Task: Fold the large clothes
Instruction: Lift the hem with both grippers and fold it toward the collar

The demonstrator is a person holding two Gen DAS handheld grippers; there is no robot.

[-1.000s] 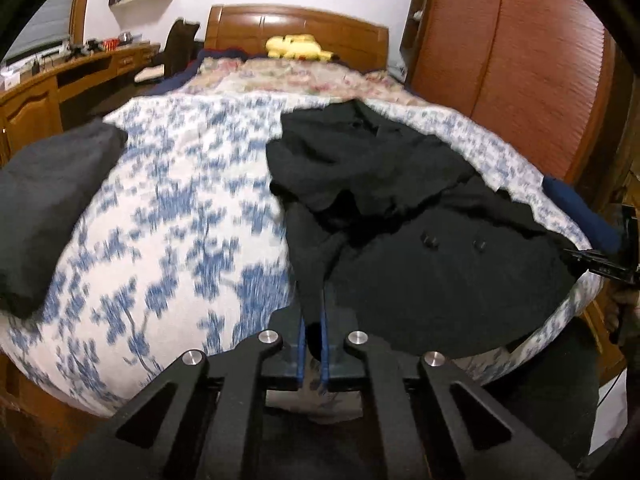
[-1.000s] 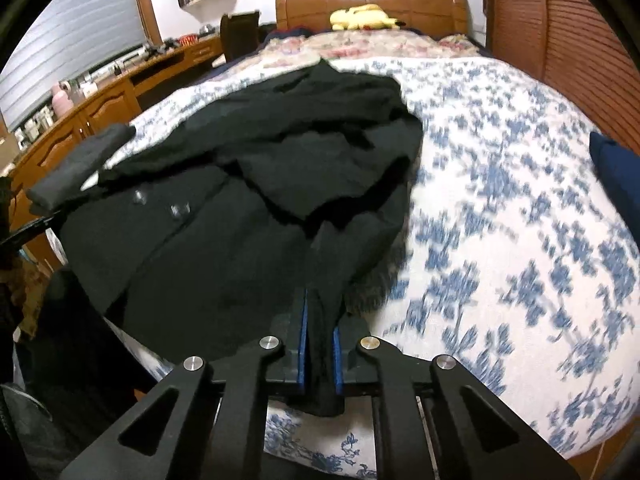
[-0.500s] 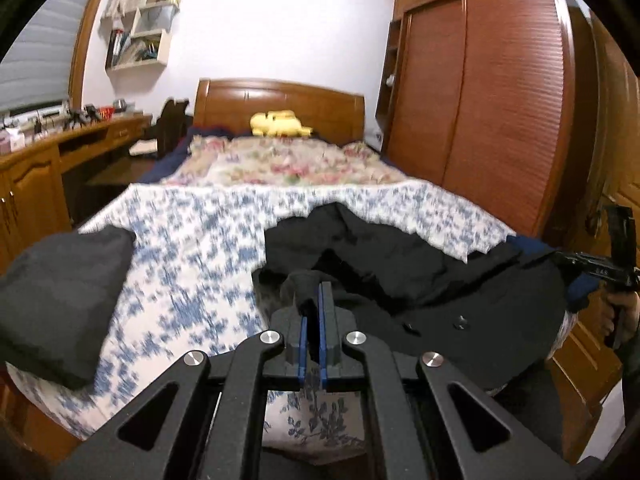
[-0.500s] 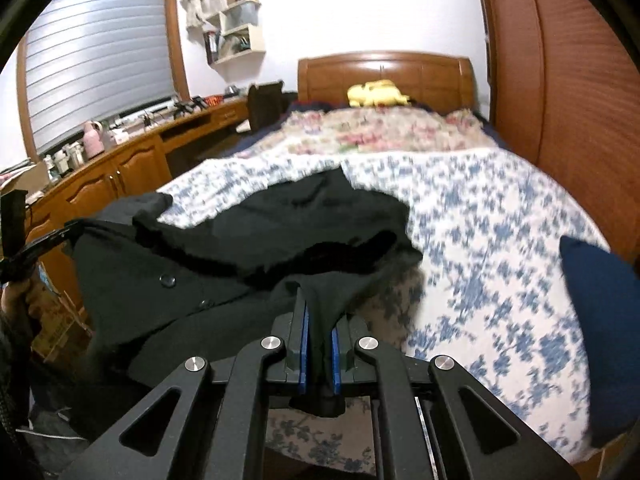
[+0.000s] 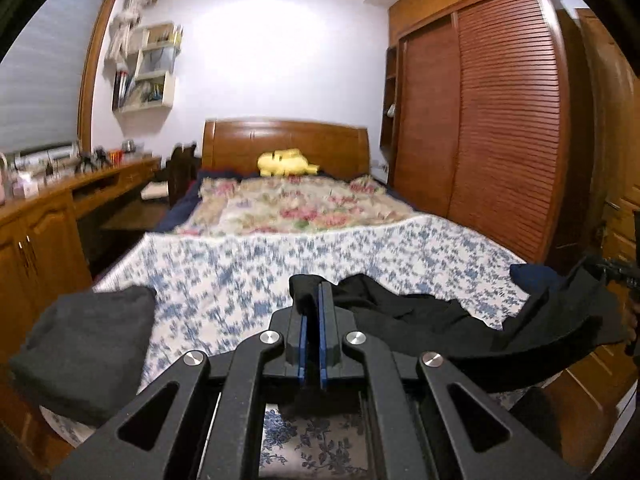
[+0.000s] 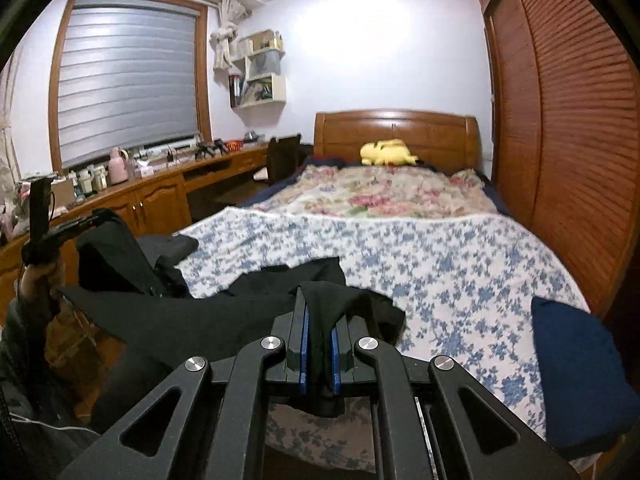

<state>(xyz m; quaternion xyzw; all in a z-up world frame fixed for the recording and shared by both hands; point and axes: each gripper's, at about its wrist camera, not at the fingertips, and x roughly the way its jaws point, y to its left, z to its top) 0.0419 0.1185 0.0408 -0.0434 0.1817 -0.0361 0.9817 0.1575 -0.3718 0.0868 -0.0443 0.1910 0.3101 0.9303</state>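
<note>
Both claws, left (image 5: 312, 308) and right (image 6: 319, 320), pinch the black coat (image 6: 224, 316), stretched between them.

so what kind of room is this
A bedroom, most likely in a home: a bed with a wooden headboard, a louvred wardrobe, and a desk under the window.

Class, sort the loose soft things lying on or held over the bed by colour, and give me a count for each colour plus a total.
Black: 1, the coat held up by the left gripper and the right gripper
Grey: 1, the folded garment
Navy: 1, the folded cloth
Yellow: 1, the plush toy
Total: 4
</note>
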